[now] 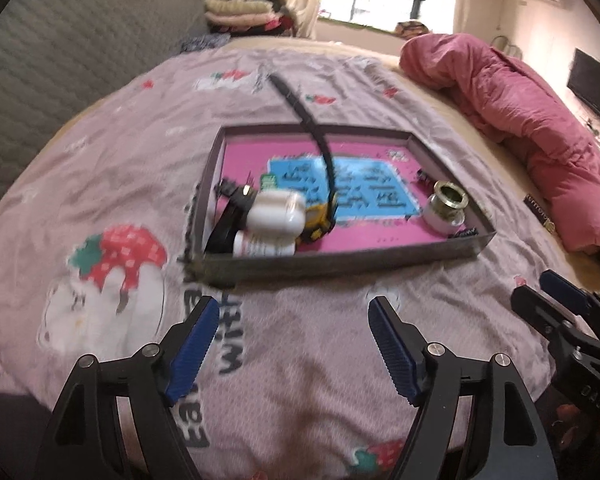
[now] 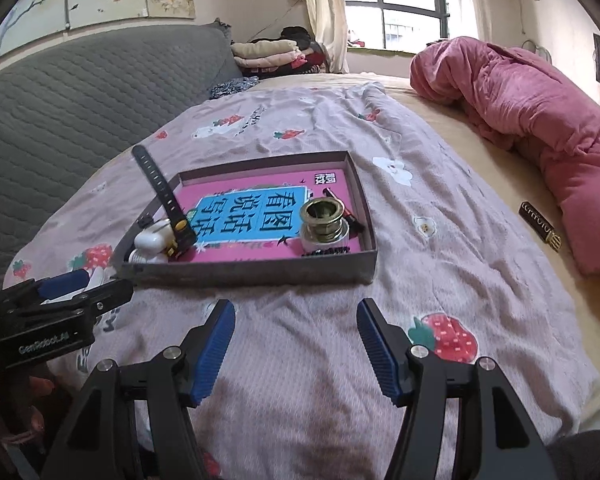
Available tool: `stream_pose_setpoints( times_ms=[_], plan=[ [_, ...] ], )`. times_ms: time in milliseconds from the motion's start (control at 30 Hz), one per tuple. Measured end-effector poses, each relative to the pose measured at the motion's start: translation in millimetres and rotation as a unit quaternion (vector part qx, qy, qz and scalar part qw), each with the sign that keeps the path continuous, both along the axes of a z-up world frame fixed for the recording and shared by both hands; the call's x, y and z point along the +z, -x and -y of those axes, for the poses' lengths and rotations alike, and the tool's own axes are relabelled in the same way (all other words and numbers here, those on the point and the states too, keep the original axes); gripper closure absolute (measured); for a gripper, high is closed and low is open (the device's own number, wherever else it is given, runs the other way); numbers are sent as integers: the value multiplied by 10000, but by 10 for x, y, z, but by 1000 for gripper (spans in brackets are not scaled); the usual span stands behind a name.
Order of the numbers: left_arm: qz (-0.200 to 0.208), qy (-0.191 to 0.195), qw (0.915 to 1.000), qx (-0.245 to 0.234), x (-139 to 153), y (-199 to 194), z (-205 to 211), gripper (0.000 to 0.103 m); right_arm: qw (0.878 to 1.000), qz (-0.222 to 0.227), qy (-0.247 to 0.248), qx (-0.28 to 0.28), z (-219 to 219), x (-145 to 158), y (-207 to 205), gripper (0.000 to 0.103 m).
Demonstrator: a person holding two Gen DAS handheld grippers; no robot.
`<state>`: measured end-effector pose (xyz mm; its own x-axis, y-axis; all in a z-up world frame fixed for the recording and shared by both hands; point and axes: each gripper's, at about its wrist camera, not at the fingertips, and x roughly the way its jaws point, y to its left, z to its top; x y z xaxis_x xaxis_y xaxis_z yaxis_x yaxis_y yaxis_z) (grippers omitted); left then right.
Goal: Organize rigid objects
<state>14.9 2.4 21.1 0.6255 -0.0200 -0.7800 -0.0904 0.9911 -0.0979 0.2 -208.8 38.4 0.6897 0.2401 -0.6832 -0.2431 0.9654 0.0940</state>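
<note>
Ahead, at twelve o'clock from both our empty, spread tongs, left (image 1: 292, 316) and right (image 2: 296, 320), the tray (image 2: 256, 270) lies crosswise, slightly nearer the right.

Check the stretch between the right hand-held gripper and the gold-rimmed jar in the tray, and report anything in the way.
Only the tray's near wall stands between the open right hand-held gripper and the gold-rimmed jar. The bedspread between them looks bare.
</note>
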Motion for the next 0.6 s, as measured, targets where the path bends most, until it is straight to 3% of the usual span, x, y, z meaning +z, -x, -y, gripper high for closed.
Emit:
stream_pose_setpoints(
  times_ms=[233, 333, 600],
  plan=[
    [-260, 131, 9993, 216, -40, 163, -45, 25, 9999, -8, 114, 130, -119, 39, 192, 40],
    [-300, -8, 9992, 249, -27, 197, 2, 25, 9996, 64, 194, 184, -158, 51, 230, 40],
    [-271, -27, 9995, 180, -91, 166, 44, 25, 9998, -134, 172, 46, -160, -135, 73, 40]
  ],
)
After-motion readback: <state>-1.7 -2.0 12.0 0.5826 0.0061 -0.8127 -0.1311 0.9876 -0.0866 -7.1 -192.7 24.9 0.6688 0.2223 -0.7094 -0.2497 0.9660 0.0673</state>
